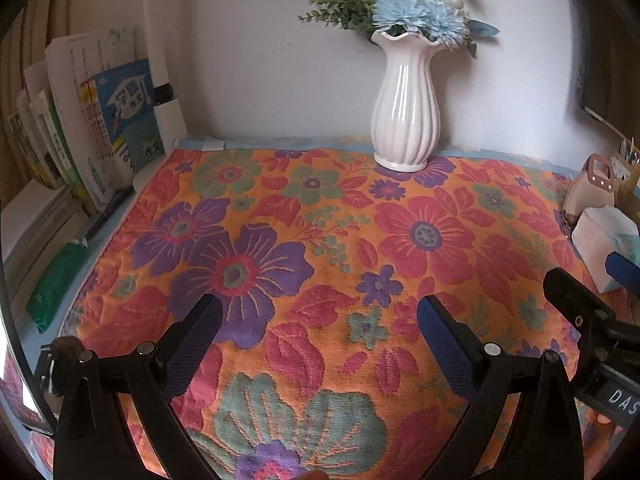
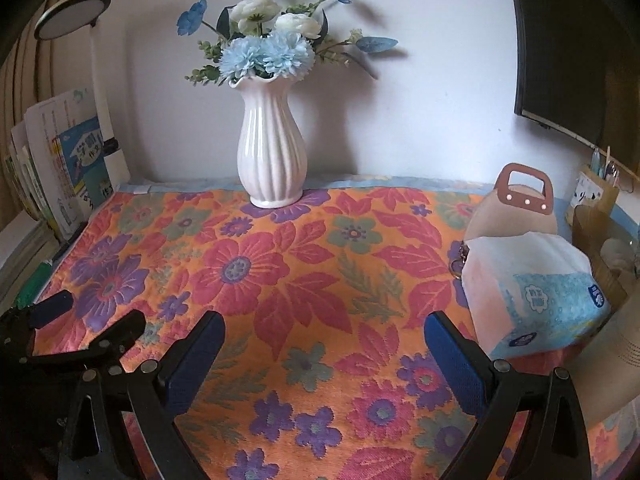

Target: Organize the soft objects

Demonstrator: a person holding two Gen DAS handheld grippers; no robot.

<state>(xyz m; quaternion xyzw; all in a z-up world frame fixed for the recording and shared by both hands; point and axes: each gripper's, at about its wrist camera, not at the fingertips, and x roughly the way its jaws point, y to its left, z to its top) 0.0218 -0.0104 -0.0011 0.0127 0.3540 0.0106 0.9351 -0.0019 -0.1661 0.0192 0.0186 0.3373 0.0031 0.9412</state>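
A flowered orange, red and purple cloth (image 1: pixel 320 240) (image 2: pixel 300 280) lies flat over the table. A soft pack of tissues (image 2: pixel 536 292) (image 1: pixel 600 244) in white and blue wrap rests on its right side. My left gripper (image 1: pixel 320 312) hovers open over the cloth's near middle with nothing between its fingers. My right gripper (image 2: pixel 324 328) is open too, just left of the tissue pack and apart from it. Each gripper shows at the edge of the other's view.
A white ribbed vase (image 1: pixel 405 108) (image 2: pixel 272 144) with blue and white flowers stands at the back centre. Books (image 1: pixel 100 120) lean at the left. A pink handled bag (image 2: pixel 516 204) and a pen holder (image 2: pixel 592 196) stand at the right, behind the tissues.
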